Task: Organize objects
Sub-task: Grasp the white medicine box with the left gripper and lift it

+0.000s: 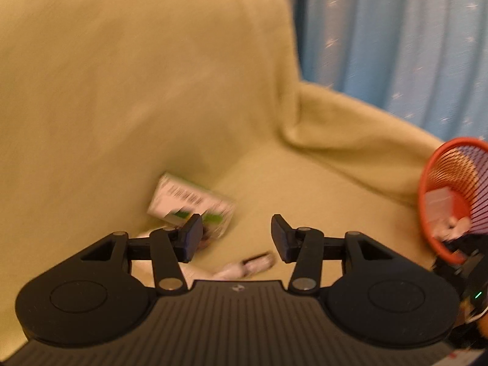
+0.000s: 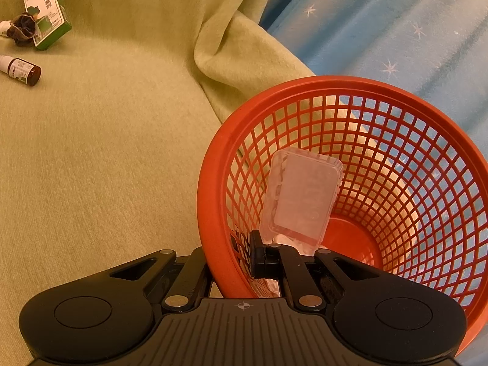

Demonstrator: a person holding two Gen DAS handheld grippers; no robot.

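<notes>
My left gripper [image 1: 237, 235] hovers open over the sofa seat, with nothing between its fingers. A white and green box [image 1: 190, 202] leans against the sofa back just beyond its left finger, blurred. A small brown bottle [image 1: 257, 263] lies on the seat under the gap. My right gripper [image 2: 231, 262] is shut on the near wall of the red mesh basket [image 2: 213, 167], one finger outside and one inside. A clear plastic case [image 2: 302, 195] stands inside it. In the right wrist view the box [image 2: 47, 15], a dark scrunchie [image 2: 23, 29] and the bottle [image 2: 23, 70] lie far left.
A yellow-green cover drapes the sofa [image 2: 106, 152], folded into a ridge at the armrest [image 1: 350, 128]. A blue curtain with stars [image 2: 396, 30] hangs behind. The basket [image 1: 427, 189] shows at the right edge of the left wrist view. A white bottle tip [image 2: 3, 29] peeks in beside the scrunchie.
</notes>
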